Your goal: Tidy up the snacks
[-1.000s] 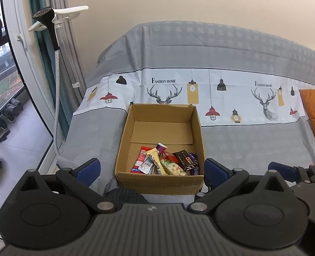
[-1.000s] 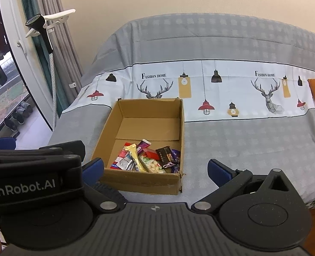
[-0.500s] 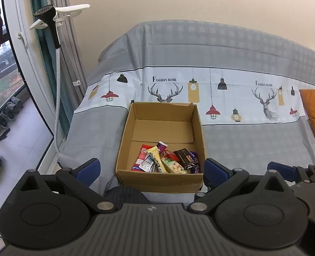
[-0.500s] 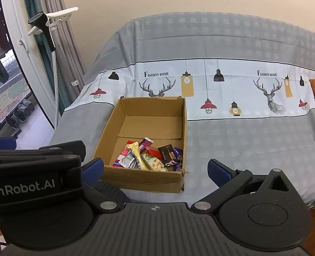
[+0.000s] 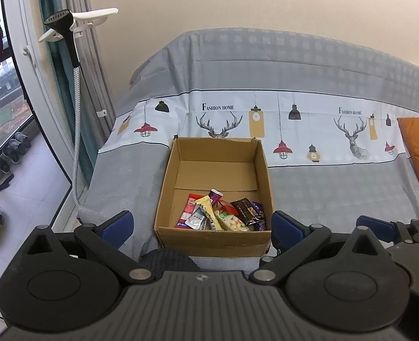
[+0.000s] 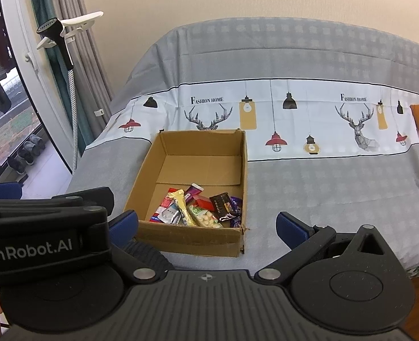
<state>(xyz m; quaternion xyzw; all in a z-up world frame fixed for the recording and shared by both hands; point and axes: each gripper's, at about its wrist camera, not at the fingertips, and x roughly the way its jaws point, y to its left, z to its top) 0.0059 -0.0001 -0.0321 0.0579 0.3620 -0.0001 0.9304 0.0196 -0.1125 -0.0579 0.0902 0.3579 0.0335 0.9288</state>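
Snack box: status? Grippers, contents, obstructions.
Left gripper open, empty, short of the box. Right gripper open, empty. Cardboard box on the bed cover, snacks piled at its near end. Nothing in the way.

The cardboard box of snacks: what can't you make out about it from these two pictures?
- Snack labels: too small to read in both views.
- Lowest snacks: hidden in both views behind the cardboard box's near wall and under other packets.
- Box's lower left corner: covered by the left gripper's finger in the right wrist view.
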